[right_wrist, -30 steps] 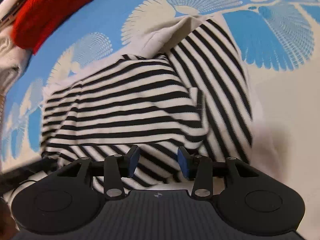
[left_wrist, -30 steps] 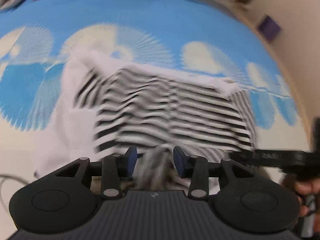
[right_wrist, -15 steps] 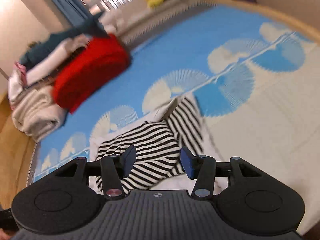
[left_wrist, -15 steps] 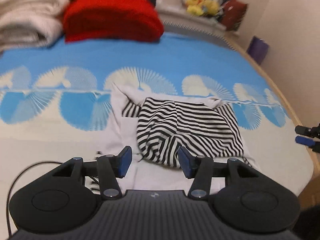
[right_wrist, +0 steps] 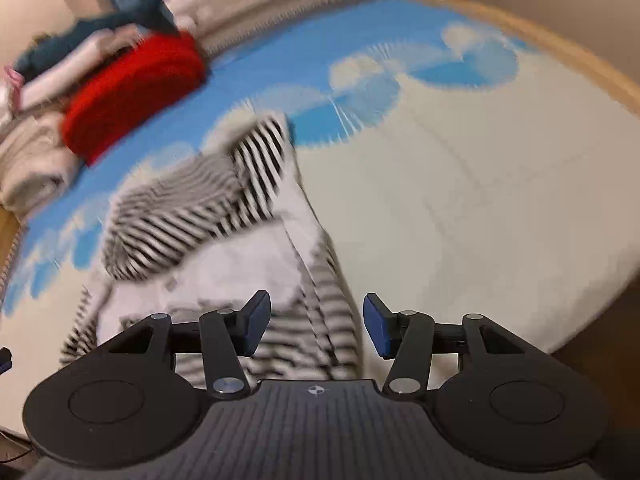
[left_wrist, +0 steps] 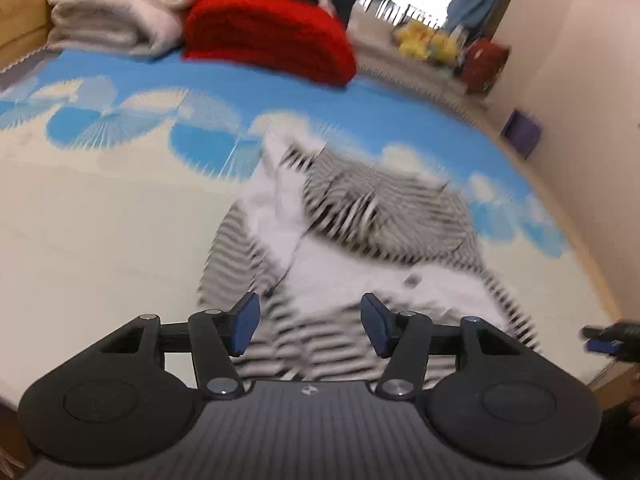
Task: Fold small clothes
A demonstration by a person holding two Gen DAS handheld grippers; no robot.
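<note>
Left claw (left_wrist: 308, 330): jaws apart, nothing pinched between the blue pads (left_wrist: 245, 322) — just been opening, well above the cloth. Right claw (right_wrist: 316, 328): likewise spread and empty, its opening barely changing at the last.

Striped garment (left_wrist: 372, 240) spread on the bed (left_wrist: 100, 232), black-and-white bands with a pale inner side turned up. In the left wrist view, lying from centre toward 6 o'clock, running under the gap between the jaws; a folded-over striped flap at about 1 o'clock of centre, pale fabric below it, a striped edge trailing toward 8 o'clock. In the right wrist view, the same garment (right_wrist: 224, 216) at 9 to 10 o'clock of centre, the striped flap uppermost, the pale panel and a striped strip reaching down to 6 o'clock behind the left pad. Heavy blur over the stripes in both views.

Bed cover cream near the claws, blue with pale fan shapes farther off. Red blanket (left_wrist: 268, 36) at 12 o'clock in the left view, well apart from the garment; rolled whitish bedding (left_wrist: 120, 12) just beside it at 11 o'clock. Yellow soft toys (left_wrist: 428, 44) at 1 o'clock by the wall. Tip of the right claw poking in at 4 o'clock of the left view, at the bed's edge — a hand dimly behind it.
</note>
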